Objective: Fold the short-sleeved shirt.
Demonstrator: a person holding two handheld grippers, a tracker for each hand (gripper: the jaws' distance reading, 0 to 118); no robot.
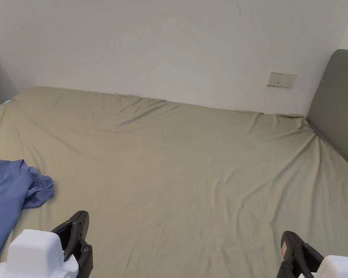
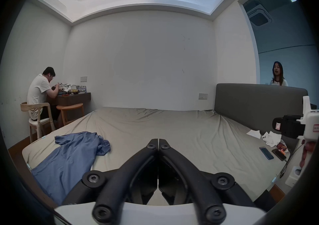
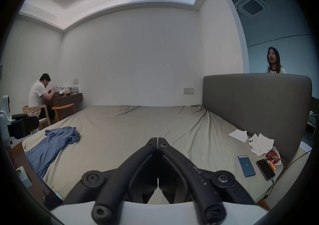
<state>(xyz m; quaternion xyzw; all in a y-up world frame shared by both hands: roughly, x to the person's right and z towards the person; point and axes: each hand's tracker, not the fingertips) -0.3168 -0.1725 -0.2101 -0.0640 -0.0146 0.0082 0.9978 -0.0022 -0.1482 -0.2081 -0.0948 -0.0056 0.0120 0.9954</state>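
Observation:
A blue short-sleeved shirt point(image 1: 8, 195) lies crumpled at the bed's near left corner, one end bunched up; it also appears in the left gripper view point(image 2: 72, 156) and the right gripper view point(image 3: 51, 144). My left gripper point(image 1: 83, 217) hovers over the near edge just right of the shirt, not touching it; its jaws point(image 2: 158, 140) are pressed together on nothing. My right gripper point(image 1: 287, 237) hangs at the near right, far from the shirt, jaws point(image 3: 158, 139) also shut and empty.
The olive sheet point(image 1: 191, 170) covers the bed. A grey headboard point(image 1: 336, 108) bounds the right side. Phones point(image 3: 246, 165), papers and a snack packet lie at the bed's right end. One person sits at a desk point(image 2: 40, 93); another stands behind the headboard point(image 2: 278, 77).

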